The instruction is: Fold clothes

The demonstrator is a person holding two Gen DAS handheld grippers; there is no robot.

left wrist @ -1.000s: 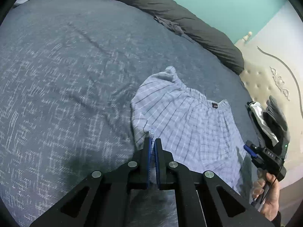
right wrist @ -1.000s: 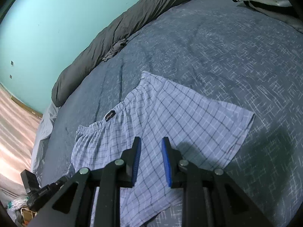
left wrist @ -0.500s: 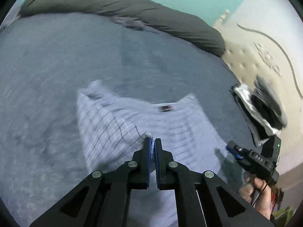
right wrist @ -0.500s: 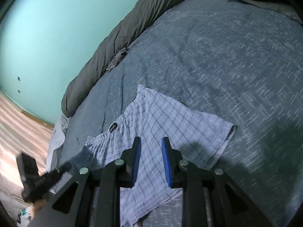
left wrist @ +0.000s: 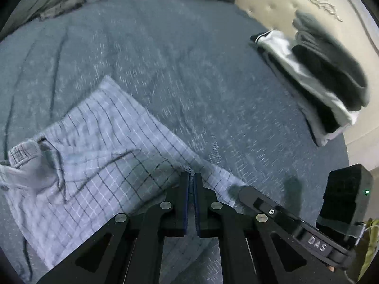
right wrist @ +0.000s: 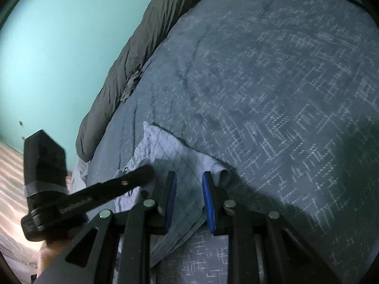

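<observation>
While its blue-padded jaws stand pressed together on a hem corner of the checked shorts [left wrist: 99, 146], the left gripper [left wrist: 191, 177] holds that corner raised and drawn over the rest of the garment. The shorts lie partly doubled on the blue-grey bedspread [left wrist: 180, 66], the landmark for everything else — their gathered waistband sits at the near left edge of the spread in the left wrist view, crumpled rather than flat. Just beside the left gripper, low over the spread, the right gripper [right wrist: 188, 177] hangs with its jaws spread apart; checked cloth shows in the gap between the pads, but they do not press on it. In the right wrist view a rolled fold of the shorts lies just past its right finger [right wrist: 209, 198]. Farther across the bedspread, a stack of folded dark and white clothes [left wrist: 315, 78] rests at its far right edge, against the cream tufted headboard [left wrist: 265, 2]. Along the far side of the spread a dark grey duvet [right wrist: 146, 37] lies bunched below the teal wall [right wrist: 66, 35].
</observation>
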